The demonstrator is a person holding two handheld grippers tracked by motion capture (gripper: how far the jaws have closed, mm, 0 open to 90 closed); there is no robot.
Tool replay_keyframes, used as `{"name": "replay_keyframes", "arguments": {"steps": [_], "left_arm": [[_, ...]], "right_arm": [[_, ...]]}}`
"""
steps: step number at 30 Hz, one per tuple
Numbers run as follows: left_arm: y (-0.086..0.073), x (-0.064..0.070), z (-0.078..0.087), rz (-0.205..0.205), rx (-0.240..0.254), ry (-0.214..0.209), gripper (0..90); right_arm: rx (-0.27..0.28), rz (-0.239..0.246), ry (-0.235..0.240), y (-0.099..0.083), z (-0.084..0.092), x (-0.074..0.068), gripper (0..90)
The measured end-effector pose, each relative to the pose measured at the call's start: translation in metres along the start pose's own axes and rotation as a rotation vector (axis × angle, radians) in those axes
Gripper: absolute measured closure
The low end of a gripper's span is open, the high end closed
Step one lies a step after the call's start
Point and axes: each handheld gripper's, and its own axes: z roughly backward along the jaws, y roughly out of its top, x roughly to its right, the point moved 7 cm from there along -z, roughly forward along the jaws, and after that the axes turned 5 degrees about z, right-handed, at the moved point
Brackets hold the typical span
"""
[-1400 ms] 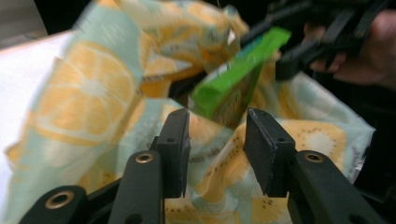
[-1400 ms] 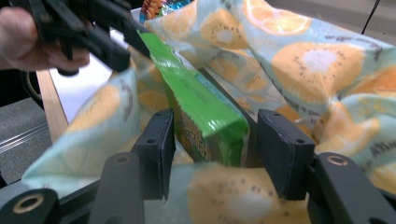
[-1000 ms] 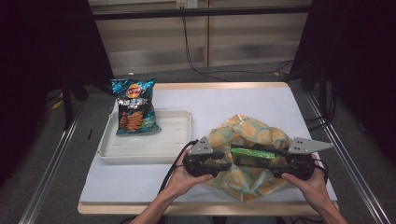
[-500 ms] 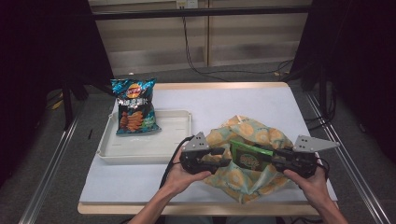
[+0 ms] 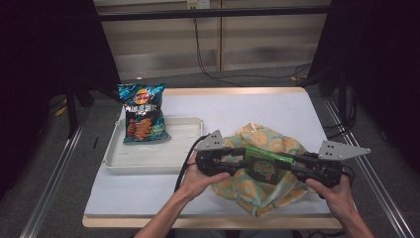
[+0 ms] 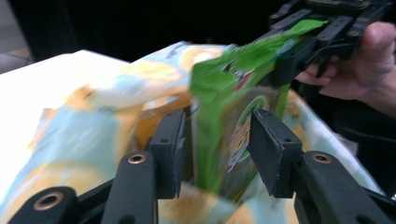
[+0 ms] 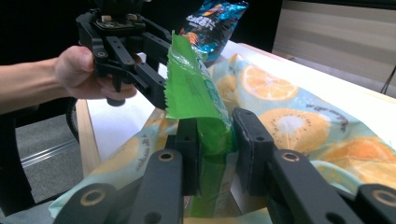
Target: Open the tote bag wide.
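One green snack packet [image 5: 262, 166] was under handling, held level between my two grippers just above the open mouth of a fruit-print cloth bag [image 5: 267, 193], its lower edge down among the folds.

My right gripper [image 5: 293, 166] had just been closing, with the packet between its jaws. In the right gripper view both pads pressed into the crumpled foil at one end, a firm clamp. My left gripper [image 5: 236, 159] had also just been closing a little further. The left gripper view showed the packet's other end between its jaws, one pad flat against it and the other at its edge; I judged that a grasp, lighter than the right's.

I judged the two-ended hold to be deliberate. The packet is puffed and slippery, and a grip at each end kept it from twisting or snagging on the loose cloth.

The bag lay slumped on the near right of the worktop [image 5: 237, 106], unsupported, so its mouth could shift.

Left of the bag, and apart from it, stood a white tray [image 5: 148, 161]. A blue crisp packet [image 5: 142, 111] leaned on its far rim, which suggested to me where snacks were being laid out.
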Motion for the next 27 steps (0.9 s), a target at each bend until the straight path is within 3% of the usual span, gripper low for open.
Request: {"name": "replay_keyframes", "arguments": {"steps": [3,5,9,10,14,21,27], "left_arm": [[0.000,0.003,-0.008,0.010,-0.003,-0.019,54.4],[-0.002,0.004,-0.012,-0.018,-0.015,-0.007,55.8],[-0.006,0.002,-0.015,-0.034,-0.049,-0.009,61.3],[-0.006,0.003,-0.016,-0.022,-0.037,-0.024,62.8],[-0.006,0.005,-0.011,-0.043,-0.045,-0.060,70.7],[-0.005,0.005,-0.009,-0.052,-0.058,-0.068,74.1],[0.000,-0.003,-0.001,-0.026,-0.030,-0.073,74.1]], "right_arm": [[0.005,0.002,0.012,0.003,0.000,-0.002,73.1],[0.005,0.004,0.016,0.002,0.000,-0.002,73.1],[-0.010,0.005,0.021,-0.003,-0.001,-0.004,73.0],[-0.008,0.003,0.023,-0.003,-0.001,-0.003,73.1],[-0.001,-0.004,0.027,-0.005,0.001,-0.002,71.5],[0.003,-0.013,0.010,-0.003,0.004,-0.001,52.4],[0.007,-0.021,-0.010,-0.005,0.008,0.000,40.0]]}}
